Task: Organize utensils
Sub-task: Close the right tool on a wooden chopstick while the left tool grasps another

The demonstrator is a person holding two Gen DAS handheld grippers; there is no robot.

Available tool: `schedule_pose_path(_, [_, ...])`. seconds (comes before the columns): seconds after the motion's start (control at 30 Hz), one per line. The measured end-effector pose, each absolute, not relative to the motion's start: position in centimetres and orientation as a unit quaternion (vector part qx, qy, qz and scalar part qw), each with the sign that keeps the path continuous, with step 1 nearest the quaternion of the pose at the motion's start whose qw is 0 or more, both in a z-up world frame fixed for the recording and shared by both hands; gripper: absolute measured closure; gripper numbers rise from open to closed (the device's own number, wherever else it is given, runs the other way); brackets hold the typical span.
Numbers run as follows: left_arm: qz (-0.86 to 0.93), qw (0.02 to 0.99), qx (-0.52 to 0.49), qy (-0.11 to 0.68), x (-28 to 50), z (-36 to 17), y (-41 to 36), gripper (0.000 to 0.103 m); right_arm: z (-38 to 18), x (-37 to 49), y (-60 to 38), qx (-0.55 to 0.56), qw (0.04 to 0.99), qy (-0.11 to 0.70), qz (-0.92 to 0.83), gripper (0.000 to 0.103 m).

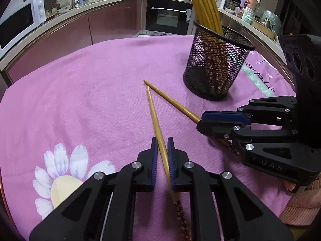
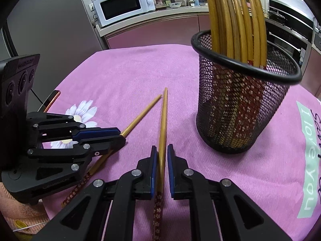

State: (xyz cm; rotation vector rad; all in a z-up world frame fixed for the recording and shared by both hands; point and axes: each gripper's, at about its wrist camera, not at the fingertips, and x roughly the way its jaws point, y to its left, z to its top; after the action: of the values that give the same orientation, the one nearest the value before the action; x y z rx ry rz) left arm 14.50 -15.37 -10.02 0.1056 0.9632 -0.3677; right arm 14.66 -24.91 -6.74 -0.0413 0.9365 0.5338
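Note:
Two bamboo chopsticks with red flowered handles lie on the pink cloth point(image 1: 90, 90), tips nearly meeting. My left gripper point(image 1: 162, 142) is shut on one chopstick point(image 1: 153, 110), which runs slantwise between its blue pads. In the right wrist view that left gripper point(image 2: 120, 136) grips the same chopstick point(image 2: 140, 118) from the left. My right gripper point(image 2: 162, 150) is shut on the other chopstick point(image 2: 163, 120), and in the left wrist view this right gripper point(image 1: 200, 122) holds that chopstick point(image 1: 172, 102). A black mesh cup point(image 1: 212, 70) point(image 2: 240, 110) stands upright beyond, holding several chopsticks point(image 2: 234, 16).
A white microwave point(image 2: 124, 4) sits on the kitchen counter behind the table, and a built-in oven point(image 1: 166, 16) stands further back. A person's pink sleeve point(image 1: 301, 204) shows behind the right gripper. A thin orange-edged object point(image 2: 52, 100) lies at the cloth's left edge.

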Motion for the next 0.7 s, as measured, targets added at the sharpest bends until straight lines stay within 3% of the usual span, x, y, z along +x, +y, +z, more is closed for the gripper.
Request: schedule_pose_path(0.7, [-0.150, 0.875, 0.060, 0.457, 14.6, -10.2, -16.1, 0.090, -6.8, 15.7, -23.7, -0.032, 0.863, 0.440, 0.245, 0.097])
